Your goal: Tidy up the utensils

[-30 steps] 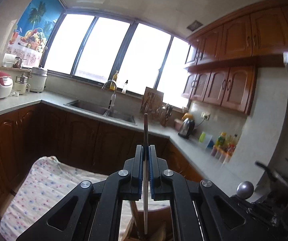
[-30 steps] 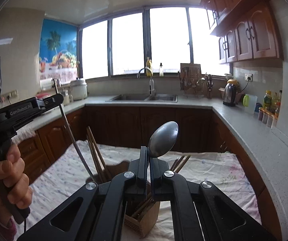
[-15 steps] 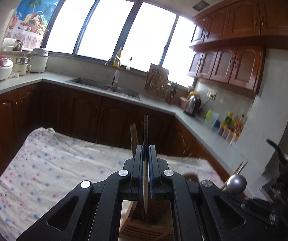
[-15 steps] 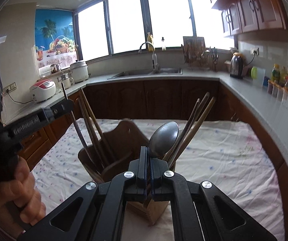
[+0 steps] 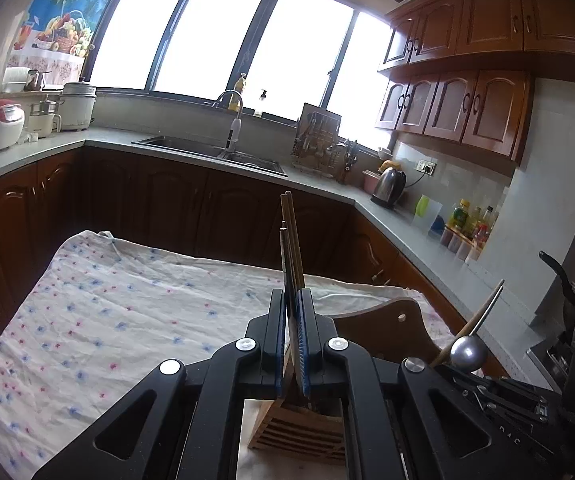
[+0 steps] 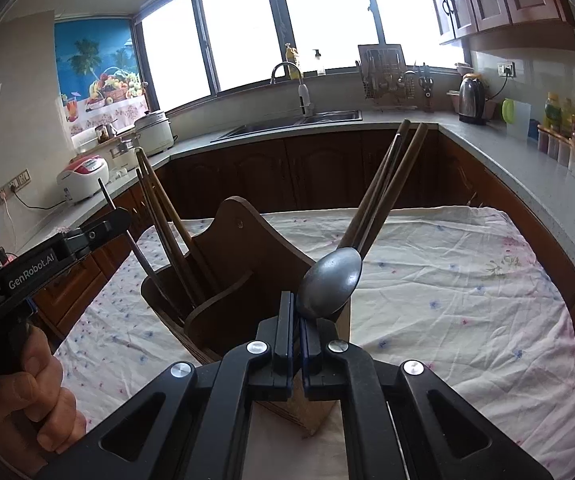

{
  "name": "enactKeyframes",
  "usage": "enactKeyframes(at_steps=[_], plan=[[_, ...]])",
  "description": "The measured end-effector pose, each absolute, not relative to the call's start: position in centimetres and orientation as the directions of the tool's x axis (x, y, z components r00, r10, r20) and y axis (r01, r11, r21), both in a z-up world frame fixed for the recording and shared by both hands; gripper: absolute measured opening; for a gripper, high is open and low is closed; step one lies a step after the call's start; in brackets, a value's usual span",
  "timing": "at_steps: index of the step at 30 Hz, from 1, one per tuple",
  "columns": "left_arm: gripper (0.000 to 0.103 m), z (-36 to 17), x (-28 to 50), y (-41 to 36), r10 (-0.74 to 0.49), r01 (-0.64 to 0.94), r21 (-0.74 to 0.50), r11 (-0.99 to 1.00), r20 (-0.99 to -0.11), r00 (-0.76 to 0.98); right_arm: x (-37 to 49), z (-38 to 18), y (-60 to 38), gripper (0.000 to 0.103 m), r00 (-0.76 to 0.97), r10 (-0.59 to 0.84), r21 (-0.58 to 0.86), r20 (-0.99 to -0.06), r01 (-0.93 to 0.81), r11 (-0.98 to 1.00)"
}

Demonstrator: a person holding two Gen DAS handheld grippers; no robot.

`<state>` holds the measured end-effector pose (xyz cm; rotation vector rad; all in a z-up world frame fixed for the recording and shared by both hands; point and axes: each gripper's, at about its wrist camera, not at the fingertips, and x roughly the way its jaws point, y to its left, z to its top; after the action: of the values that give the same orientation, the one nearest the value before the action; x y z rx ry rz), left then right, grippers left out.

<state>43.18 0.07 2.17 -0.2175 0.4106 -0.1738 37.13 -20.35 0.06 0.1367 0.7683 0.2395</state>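
A wooden utensil holder [image 6: 243,280] stands on the floral cloth [image 6: 447,280], with chopsticks in its left compartment [image 6: 163,216] and right compartment [image 6: 383,188]. My right gripper [image 6: 296,316] is shut on a metal spoon [image 6: 329,284], held just above the holder. My left gripper [image 5: 292,308] is shut on a thin metal chopstick [image 5: 284,256], whose lower end reaches into the holder [image 5: 299,424]. In the right wrist view the left gripper [image 6: 103,228] holds that stick [image 6: 127,232] over the left compartment. The spoon bowl [image 5: 468,352] shows in the left wrist view.
Grey counters wrap around the table, with a sink [image 6: 307,120], a dish rack [image 6: 387,76], a kettle [image 6: 472,98], bottles [image 6: 559,120] and rice cookers [image 6: 83,178]. Dark wooden cabinets [image 5: 167,208] stand behind the table.
Both grippers have come down toward the holder. The metal chopstick's lower end now sits in the left compartment and the spoon hangs just above the holder.
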Motion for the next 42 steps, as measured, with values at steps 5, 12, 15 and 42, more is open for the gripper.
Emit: enactKeyframes(at_steps=[5, 12, 15, 42], plan=[[0.004, 2.1, 43.3, 0.1, -0.210, 0.120, -0.246, 0.962, -0.380, 0.901, 37.1, 0.0, -20.4, 0.002, 0.693, 0.265, 0.212, -0.671, -0.163, 0.964], [0.004, 2.2, 43.3, 0.1, -0.208, 0.117, -0.247, 0.962, -0.385, 0.899, 37.0, -0.1, -20.5, 0.004, 0.687, 0.271, 0.230, -0.674, -0.154, 0.961], [0.004, 2.3, 43.1, 0.2, -0.212, 0.117, -0.254, 0.960, -0.386, 0.898, 36.9, 0.0, -20.5, 0.007, 0.690, 0.266, 0.229, -0.673, -0.148, 0.962], [0.075, 4.0, 39.1, 1.0, -0.165, 0.063, -0.255, 0.965, -0.401, 0.901, 33.9, 1.4, -22.2, 0.073, 0.719, 0.264, 0.261, -0.643, -0.118, 0.958]])
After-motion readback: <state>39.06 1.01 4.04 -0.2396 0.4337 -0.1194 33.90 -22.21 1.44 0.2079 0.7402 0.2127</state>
